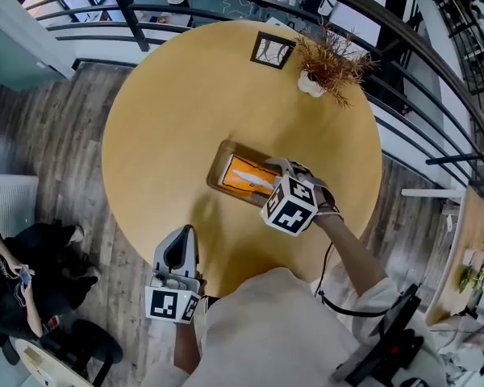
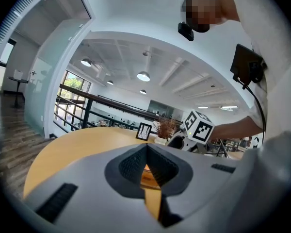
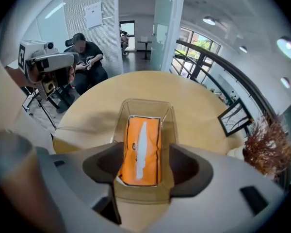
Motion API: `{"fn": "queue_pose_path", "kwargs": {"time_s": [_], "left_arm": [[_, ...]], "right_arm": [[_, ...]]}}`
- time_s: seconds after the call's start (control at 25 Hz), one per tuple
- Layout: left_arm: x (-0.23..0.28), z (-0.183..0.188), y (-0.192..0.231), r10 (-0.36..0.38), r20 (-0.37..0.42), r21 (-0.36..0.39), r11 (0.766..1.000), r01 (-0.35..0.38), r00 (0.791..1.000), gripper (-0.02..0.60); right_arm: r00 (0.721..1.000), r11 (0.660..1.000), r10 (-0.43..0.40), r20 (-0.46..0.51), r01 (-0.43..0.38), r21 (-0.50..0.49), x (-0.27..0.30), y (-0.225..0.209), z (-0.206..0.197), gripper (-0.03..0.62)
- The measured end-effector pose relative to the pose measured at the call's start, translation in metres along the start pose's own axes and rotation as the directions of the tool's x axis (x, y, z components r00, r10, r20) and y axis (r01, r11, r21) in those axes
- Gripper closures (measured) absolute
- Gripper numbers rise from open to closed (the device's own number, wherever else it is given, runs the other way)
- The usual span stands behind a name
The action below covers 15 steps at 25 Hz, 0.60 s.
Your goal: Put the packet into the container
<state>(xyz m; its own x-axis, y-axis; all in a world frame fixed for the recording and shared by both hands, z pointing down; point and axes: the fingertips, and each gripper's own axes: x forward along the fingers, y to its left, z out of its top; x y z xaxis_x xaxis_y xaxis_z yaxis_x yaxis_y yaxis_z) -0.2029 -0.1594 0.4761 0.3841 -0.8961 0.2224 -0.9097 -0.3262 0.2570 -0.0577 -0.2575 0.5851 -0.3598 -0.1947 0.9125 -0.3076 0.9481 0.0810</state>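
At the near left, off the edge of the round table (image 1: 169, 119), our left gripper (image 1: 185, 234) hangs with its jaws pressed together and nothing between them. It points roughly level toward the far side and touches none of the task's things.

Toward the middle of the table stands the container (image 1: 226, 147), a clear, shallow, rectangular tub with thin walls. Inside it the orange packet (image 1: 246, 180) lies flat, its long side along the tub's long side, and we see nothing else in there. By that we judge the placing itself done.

The packet looks light and soft to us, a slick wrapper with a white mark down its middle. It would likely bend or slip under a hard squeeze. If we had to take it again, we would pinch it gently across its narrow width, near the middle, coming down from above between the tub walls. The tub looks light too and might slide if nudged.

Just right of and above the packet's near end, our right gripper (image 1: 281, 168) points steeply down with its jaws spread. The packet shows in the gap below them, but neither pad touches it.

At the far right of the table stand a small picture frame (image 1: 272, 50) and a dried plant (image 1: 331, 63), well apart from the tub.
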Motion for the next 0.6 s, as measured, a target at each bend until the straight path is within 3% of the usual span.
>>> {"fn": "queue_pose_path", "kwargs": {"time_s": [0.16,0.28,0.32,0.6], "left_arm": [[-0.002,0.004,-0.006,-0.009,0.007,0.020,1.000,0.009,1.000,0.577],[-0.004,0.007,-0.011,-0.012,0.010,0.032,0.999,0.012,1.000,0.576],[-0.005,0.008,-0.013,-0.011,0.012,0.034,0.999,0.011,1.000,0.577],[-0.016,0.011,-0.025,-0.005,0.017,0.063,0.998,0.004,1.000,0.577]], "right_arm": [[0.993,0.995,-0.084,0.079,0.079,0.066,-0.012,-0.008,0.003,0.407],[0.979,0.982,-0.177,0.100,0.169,0.078,-0.016,-0.011,-0.003,0.568],[0.976,0.980,-0.191,0.104,0.183,0.080,-0.017,-0.010,-0.005,0.591],[0.956,0.966,-0.232,0.180,0.205,0.156,-0.032,-0.003,-0.009,0.591]]}}
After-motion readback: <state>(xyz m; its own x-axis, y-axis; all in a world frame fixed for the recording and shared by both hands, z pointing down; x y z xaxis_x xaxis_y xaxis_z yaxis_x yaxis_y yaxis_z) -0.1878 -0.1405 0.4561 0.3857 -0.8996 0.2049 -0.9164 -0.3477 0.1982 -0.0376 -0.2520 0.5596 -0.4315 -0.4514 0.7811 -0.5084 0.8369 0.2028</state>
